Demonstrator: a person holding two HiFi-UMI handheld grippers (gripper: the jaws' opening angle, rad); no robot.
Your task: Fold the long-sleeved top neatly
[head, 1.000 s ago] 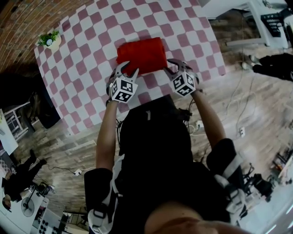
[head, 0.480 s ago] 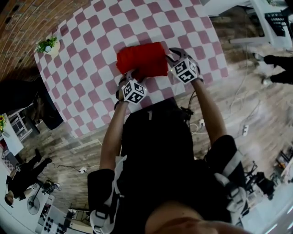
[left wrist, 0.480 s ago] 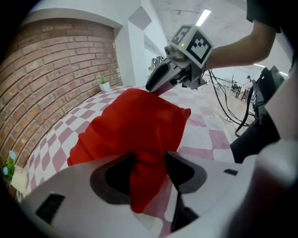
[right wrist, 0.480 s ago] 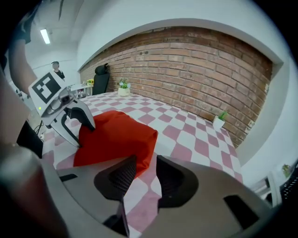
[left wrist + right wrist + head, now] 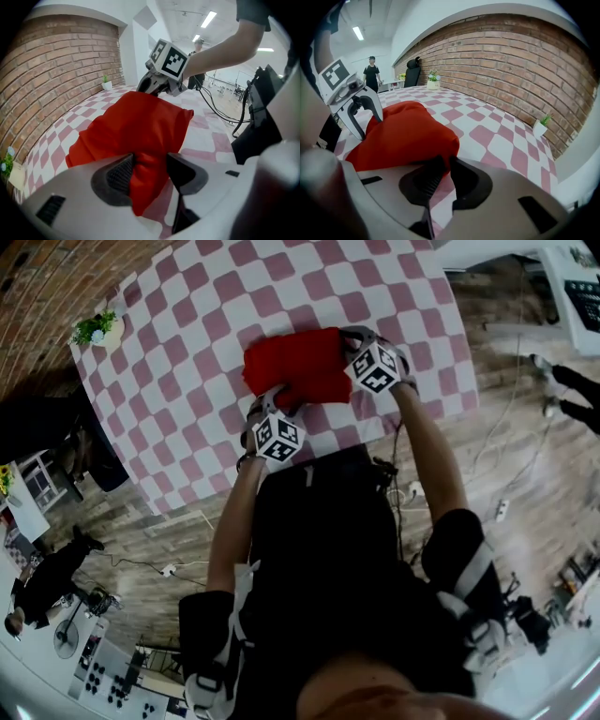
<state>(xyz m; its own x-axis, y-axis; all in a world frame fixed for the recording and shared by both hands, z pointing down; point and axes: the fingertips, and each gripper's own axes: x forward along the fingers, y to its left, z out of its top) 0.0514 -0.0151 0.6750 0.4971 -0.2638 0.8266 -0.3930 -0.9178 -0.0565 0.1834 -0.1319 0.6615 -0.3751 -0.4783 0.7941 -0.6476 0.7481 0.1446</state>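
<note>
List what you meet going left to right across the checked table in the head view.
Potted plant → red long-sleeved top → right gripper, whose fingers have just been closing, with the top's right edge between them.

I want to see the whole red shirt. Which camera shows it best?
The head view: the whole folded red top on the checked table. The left gripper view shows a bunched end, the right gripper view one corner.

Dim head view, bright gripper views, fisheye edges
</note>
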